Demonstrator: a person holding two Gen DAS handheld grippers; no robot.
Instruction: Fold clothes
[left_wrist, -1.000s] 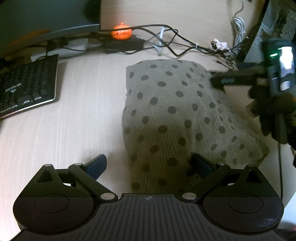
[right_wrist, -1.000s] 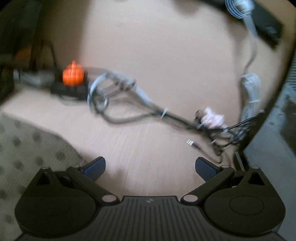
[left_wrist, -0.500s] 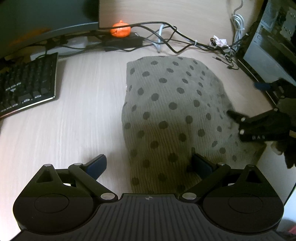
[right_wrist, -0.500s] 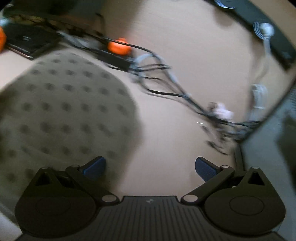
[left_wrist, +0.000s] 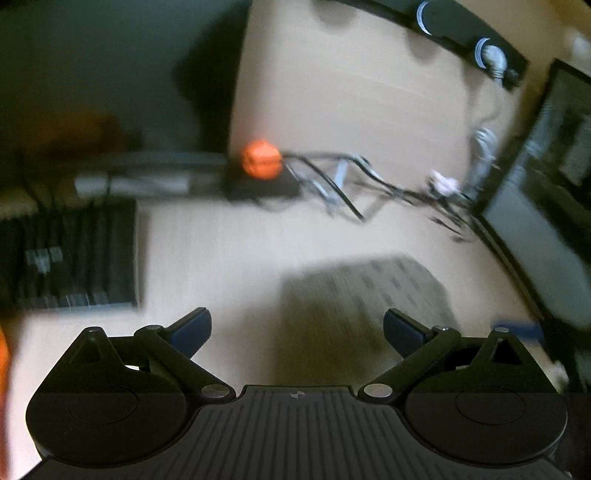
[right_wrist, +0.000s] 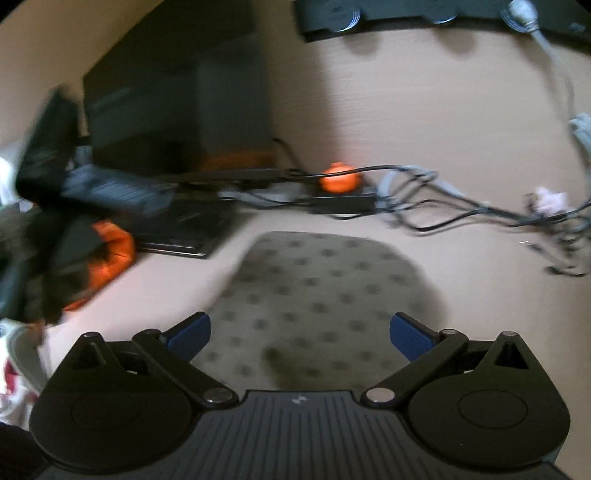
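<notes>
Corduroy-like olive cloth with dark dots, the garment (right_wrist: 317, 295), lies as a compact rounded bundle on the pale desk (right_wrist: 480, 295) just ahead of the right gripper (right_wrist: 299, 334), between its fingers' line of sight, a shape that fits a fold already made. Both that tool and the left gripper (left_wrist: 297, 328) stand spread wide, gripping and touching nothing. Farther off sit a keyboard (left_wrist: 74, 258), an orange ornament (left_wrist: 260, 164) and tangled cables (right_wrist: 443, 206).

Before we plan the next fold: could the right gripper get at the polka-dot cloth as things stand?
Probably yes: the right gripper is open, the polka-dot cloth lies flat on the desk directly ahead, nothing between.
</notes>
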